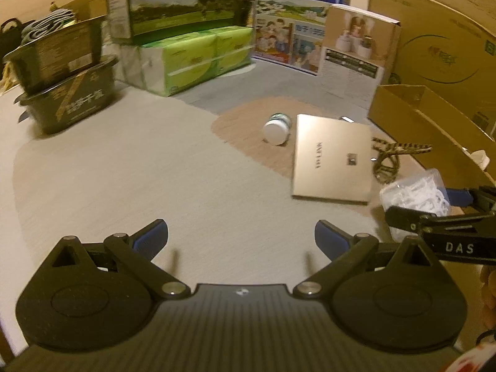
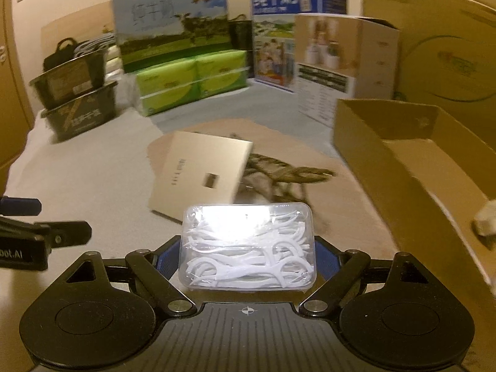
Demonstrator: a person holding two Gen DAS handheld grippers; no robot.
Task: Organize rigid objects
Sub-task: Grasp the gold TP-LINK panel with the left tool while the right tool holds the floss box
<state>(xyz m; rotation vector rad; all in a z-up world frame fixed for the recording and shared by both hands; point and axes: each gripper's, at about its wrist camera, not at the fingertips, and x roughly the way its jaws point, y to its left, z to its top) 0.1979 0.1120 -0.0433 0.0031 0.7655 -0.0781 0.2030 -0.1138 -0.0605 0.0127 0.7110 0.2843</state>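
Observation:
A clear plastic box of white floss picks [image 2: 248, 245] sits between the blue pads [image 2: 169, 257] of my right gripper [image 2: 248, 249], which press on its two sides. In the left wrist view the same box [image 1: 415, 192] shows at the right edge inside the right gripper [image 1: 431, 206]. My left gripper [image 1: 241, 232] stands open over bare carpet with nothing between its fingers. Ahead lie a flat gold box [image 1: 333, 158], a white bottle with a green label [image 1: 276, 127] on its side, and a camouflage-patterned item [image 1: 392, 152].
An open cardboard box [image 2: 387, 155] stands at the right with a small white thing [image 2: 485, 220] inside. Milk cartons [image 1: 297, 15], green tissue packs [image 1: 198, 59] and stacked dark baskets [image 1: 68, 93] line the back and left. Large cartons [image 1: 440, 46] wall the right.

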